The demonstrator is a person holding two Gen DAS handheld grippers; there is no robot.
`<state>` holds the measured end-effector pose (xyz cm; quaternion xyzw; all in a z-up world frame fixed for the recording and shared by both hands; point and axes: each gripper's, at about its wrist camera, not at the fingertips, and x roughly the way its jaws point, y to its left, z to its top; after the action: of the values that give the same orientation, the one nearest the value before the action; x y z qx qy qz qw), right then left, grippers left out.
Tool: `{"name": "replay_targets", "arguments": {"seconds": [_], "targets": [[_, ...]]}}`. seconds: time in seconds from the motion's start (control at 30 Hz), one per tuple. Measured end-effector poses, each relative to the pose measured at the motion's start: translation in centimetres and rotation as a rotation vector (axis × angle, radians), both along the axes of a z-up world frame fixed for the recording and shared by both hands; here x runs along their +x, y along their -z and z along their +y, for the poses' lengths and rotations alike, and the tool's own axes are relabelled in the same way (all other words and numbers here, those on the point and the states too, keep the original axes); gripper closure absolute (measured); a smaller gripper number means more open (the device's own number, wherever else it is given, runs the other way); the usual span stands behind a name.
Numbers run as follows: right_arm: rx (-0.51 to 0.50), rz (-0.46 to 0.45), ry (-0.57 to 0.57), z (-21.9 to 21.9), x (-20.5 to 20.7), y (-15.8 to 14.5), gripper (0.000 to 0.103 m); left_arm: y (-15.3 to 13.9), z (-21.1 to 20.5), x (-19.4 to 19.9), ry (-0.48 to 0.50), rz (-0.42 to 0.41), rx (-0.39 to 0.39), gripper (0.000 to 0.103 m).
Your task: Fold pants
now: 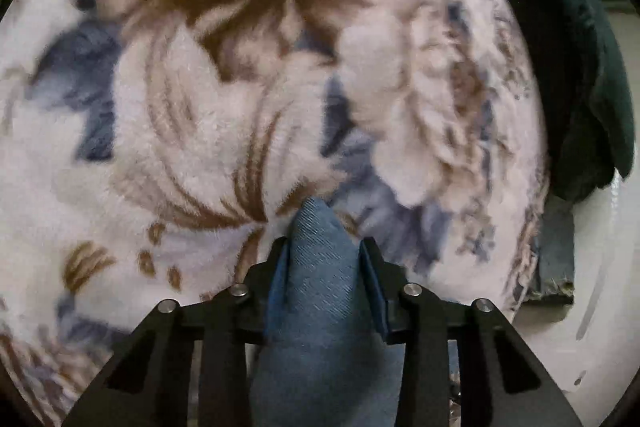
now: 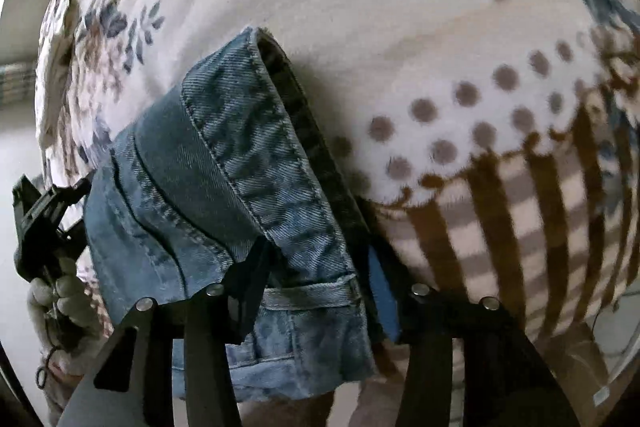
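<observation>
Both grippers clamped on the jeans (image 2: 224,163), above the floral blanket (image 1: 180,131).
Left gripper (image 1: 325,251) pinches a denim fold; right gripper (image 2: 316,267) grips the waistband.

Dark garment (image 1: 576,67) — blanket's (image 1: 160,131) right edge

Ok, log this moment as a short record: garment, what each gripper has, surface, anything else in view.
garment: blue denim jeans, held off the blanket
left gripper: shut on a bunched fold of the jeans
right gripper: shut on the waistband, belt loop visible
surface: fleece blanket, floral print with dots and stripes
other: dark green garment heaped at the blanket's right edge
left hand: seen from the right wrist, holding the left gripper's handle
</observation>
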<state>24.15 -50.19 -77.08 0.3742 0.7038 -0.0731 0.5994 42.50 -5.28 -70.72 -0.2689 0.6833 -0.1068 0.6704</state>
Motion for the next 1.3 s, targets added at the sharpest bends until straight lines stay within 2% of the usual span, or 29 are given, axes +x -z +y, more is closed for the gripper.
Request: {"name": "replay_targets", "arguments": {"seconds": [0.03, 0.07, 0.1, 0.13, 0.17, 0.23, 0.37, 0.43, 0.47, 0.53, 0.67, 0.77, 0.83, 0.87, 0.9, 0.93, 0.97, 1.0, 1.07, 1.17, 1.23, 1.27, 1.3], "targets": [[0.021, -0.003, 0.027, -0.8, -0.9, -0.5, 0.036, -1.1, -0.1, -0.5, 0.024, -0.013, 0.014, 0.061], [0.071, -0.030, 0.100, -1.3, -2.0, -1.4, 0.030, -2.4, 0.0, -1.4, 0.041, -0.036, 0.019, 0.043], [0.105, -0.057, 0.159, -1.8, -3.2, -2.2, 0.026, -3.3, 0.1, -2.3, 0.046, -0.053, 0.017, 0.016], [0.118, -0.063, 0.190, -1.9, -4.1, -2.5, 0.025, -4.3, 0.2, -3.8, 0.055, -0.072, 0.005, 0.006], [0.141, -0.061, 0.239, -1.8, -5.7, -2.9, 0.024, -4.6, 0.2, -4.6, 0.064, -0.078, -0.007, 0.002], [0.207, -0.041, 0.309, -1.1, -7.9, -2.1, 0.024, -4.2, 0.0, -7.2, 0.088, -0.049, -0.006, 0.002], [0.379, 0.004, 0.379, 3.2, -9.8, 3.0, 0.024, -0.5, -0.9, -10.6, 0.108, 0.058, -0.007, 0.002], [0.457, -0.036, 0.434, 4.5, -10.1, 4.4, 0.024, 0.8, -0.9, -11.9, 0.097, 0.072, -0.029, 0.002], [0.513, -0.102, 0.466, 5.0, -9.5, 5.1, 0.021, 1.0, -1.0, -12.1, 0.094, 0.064, -0.037, 0.002], [0.482, -0.146, 0.430, 5.7, -8.3, 5.1, 0.020, 1.5, -0.9, -12.2, 0.087, 0.057, -0.055, 0.002], [0.482, -0.265, 0.374, 6.4, -7.1, 3.4, 0.021, 2.1, -0.5, -11.5, 0.084, 0.065, -0.096, 0.002], [0.410, -0.224, 0.281, 7.1, -6.7, 4.3, 0.023, 2.2, -0.4, -12.0, 0.115, 0.046, -0.082, 0.002], [0.414, -0.222, 0.286, 7.6, -6.4, 4.8, 0.022, 2.0, -0.7, -12.1, 0.119, 0.035, -0.077, 0.002], [0.423, -0.223, 0.293, 7.8, -6.1, 4.7, 0.022, 1.8, -0.8, -12.2, 0.120, 0.026, -0.076, 0.007], [0.422, -0.233, 0.296, 8.1, -5.5, 4.5, 0.028, 1.5, -0.8, -12.2, 0.117, 0.010, -0.078, 0.031], [0.417, -0.243, 0.300, 8.1, -5.3, 4.5, 0.038, 1.0, -0.9, -12.3, 0.109, -0.004, -0.105, 0.043], [0.404, -0.257, 0.311, 8.3, -5.3, 3.8, 0.053, 0.2, -1.1, -12.3, 0.119, -0.018, -0.084, 0.048], [0.415, -0.279, 0.315, 8.6, -5.1, 3.2, 0.058, -0.7, -1.3, -12.4, 0.140, -0.050, -0.069, 0.055], [0.423, -0.334, 0.303, 8.7, -5.8, 1.7, 0.063, -1.5, -1.3, -12.7, 0.137, -0.082, -0.068, 0.059], [0.443, -0.374, 0.284, 9.0, -5.6, 1.2, 0.064, -1.0, -1.1, -12.8, 0.126, -0.077, -0.077, 0.059], [0.430, -0.355, 0.258, 9.0, -5.4, 2.0, 0.064, -0.5, -1.6, -12.9, 0.150, -0.072, -0.031, 0.057], [0.427, -0.335, 0.248, 9.2, -5.3, 2.8, 0.063, -0.3, -1.7, -13.0, 0.157, -0.064, -0.006, 0.050], [0.439, -0.313, 0.249, 8.9, -5.5, 3.5, 0.057, 0.0, -1.9, -13.1, 0.163, -0.056, 0.012, 0.040]]}}
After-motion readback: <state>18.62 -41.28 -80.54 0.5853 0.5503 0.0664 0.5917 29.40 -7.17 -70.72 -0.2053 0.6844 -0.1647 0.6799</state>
